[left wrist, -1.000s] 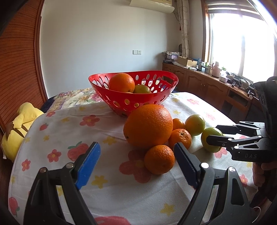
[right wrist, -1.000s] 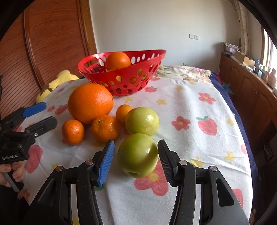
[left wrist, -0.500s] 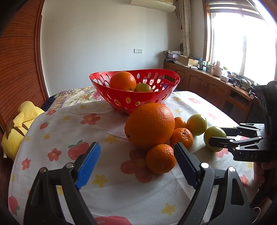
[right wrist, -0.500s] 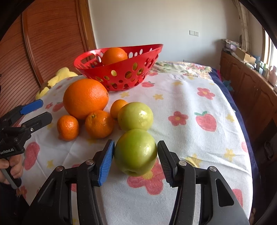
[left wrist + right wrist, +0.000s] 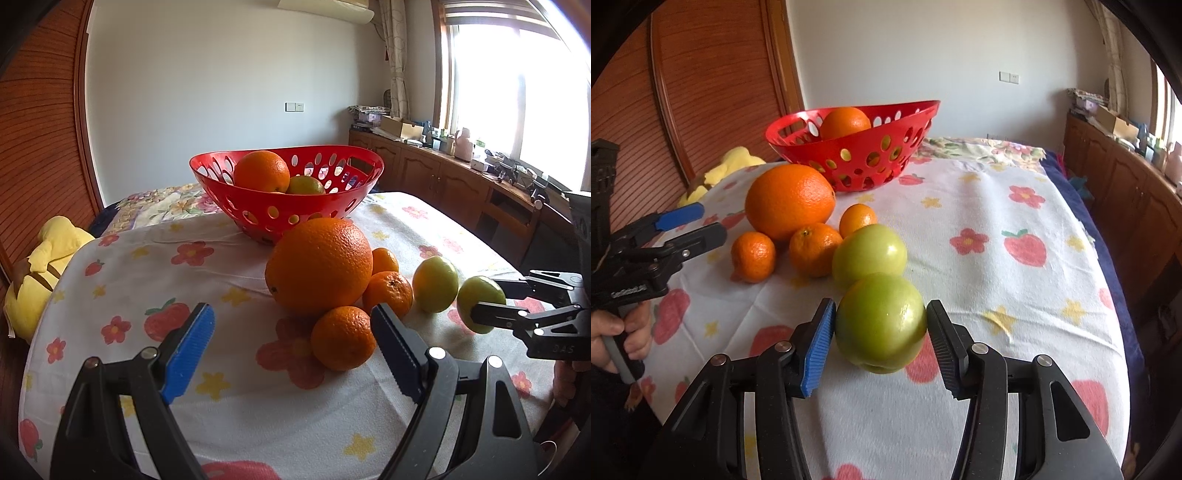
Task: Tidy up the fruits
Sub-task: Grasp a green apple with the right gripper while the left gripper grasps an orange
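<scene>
A red perforated basket [image 5: 288, 214] [image 5: 849, 162] at the back of the table holds an orange [image 5: 262, 175] and a greenish fruit [image 5: 304, 184]. In front lie a large orange [image 5: 319, 266] [image 5: 790, 201], three mandarins [image 5: 343, 338] [image 5: 388, 293] [image 5: 385, 260] and a green apple [image 5: 435, 284] [image 5: 870, 254]. My right gripper [image 5: 881, 310] [image 5: 476, 299] is shut on a second green apple [image 5: 881, 323] [image 5: 480, 295], both pads against its sides. My left gripper [image 5: 291, 314] [image 5: 709, 221] stands open and empty, with the nearest mandarin just ahead of its right finger.
The table wears a white cloth [image 5: 229, 417] with flower and strawberry prints. A yellow plush toy [image 5: 40, 273] [image 5: 735, 162] lies off its left side. Wooden cabinets [image 5: 461, 184] run under the window on the right. A hand [image 5: 620, 339] grips the left gripper's handle.
The right gripper's pads have closed onto the green apple, and gripper and apple have shifted slightly right in the left wrist view. The left gripper has stayed put.
</scene>
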The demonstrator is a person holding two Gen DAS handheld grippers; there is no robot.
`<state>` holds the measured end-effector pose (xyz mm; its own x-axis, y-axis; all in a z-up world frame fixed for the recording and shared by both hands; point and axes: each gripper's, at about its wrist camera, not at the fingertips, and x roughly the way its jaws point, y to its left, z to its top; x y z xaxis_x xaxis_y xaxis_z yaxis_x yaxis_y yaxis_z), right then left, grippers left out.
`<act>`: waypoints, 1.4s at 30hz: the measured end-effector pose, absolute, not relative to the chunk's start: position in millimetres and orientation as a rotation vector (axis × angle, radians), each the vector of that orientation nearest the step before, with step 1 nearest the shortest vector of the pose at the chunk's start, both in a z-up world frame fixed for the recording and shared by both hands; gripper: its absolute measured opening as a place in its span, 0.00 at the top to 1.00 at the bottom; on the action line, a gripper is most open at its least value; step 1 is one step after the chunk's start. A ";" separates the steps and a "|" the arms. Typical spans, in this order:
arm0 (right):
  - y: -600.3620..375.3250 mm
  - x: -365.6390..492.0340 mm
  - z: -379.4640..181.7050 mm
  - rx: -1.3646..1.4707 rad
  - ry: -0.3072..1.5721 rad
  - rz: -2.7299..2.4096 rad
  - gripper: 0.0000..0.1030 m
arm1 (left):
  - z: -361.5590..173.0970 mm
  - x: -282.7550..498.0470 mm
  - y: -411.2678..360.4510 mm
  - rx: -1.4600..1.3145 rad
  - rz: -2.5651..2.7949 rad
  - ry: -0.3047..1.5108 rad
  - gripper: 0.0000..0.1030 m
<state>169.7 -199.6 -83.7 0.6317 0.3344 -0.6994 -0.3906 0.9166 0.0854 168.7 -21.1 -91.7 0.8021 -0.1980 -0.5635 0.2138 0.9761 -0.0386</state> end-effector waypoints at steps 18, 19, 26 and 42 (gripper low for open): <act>-200.0 164.3 -90.8 -0.074 0.767 0.408 0.50 | -100.0 178.8 -37.2 0.061 -0.285 0.715 0.20; -200.5 164.1 -91.0 -0.068 0.767 0.410 0.50 | -100.9 180.1 -39.1 0.063 -0.291 0.729 0.21; -198.8 161.8 -91.5 -0.074 0.762 0.407 0.50 | -104.1 183.4 -50.3 0.089 -0.307 0.769 0.31; -197.8 161.3 -92.1 -0.080 0.760 0.404 0.50 | -113.5 186.4 -51.0 0.061 -0.337 0.819 0.54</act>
<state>161.3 -197.8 -92.1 0.6516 0.3271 -0.6844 -0.3846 0.9201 0.0736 186.4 -51.0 -113.5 0.6332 -0.2711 -0.7250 0.3175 0.9452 -0.0761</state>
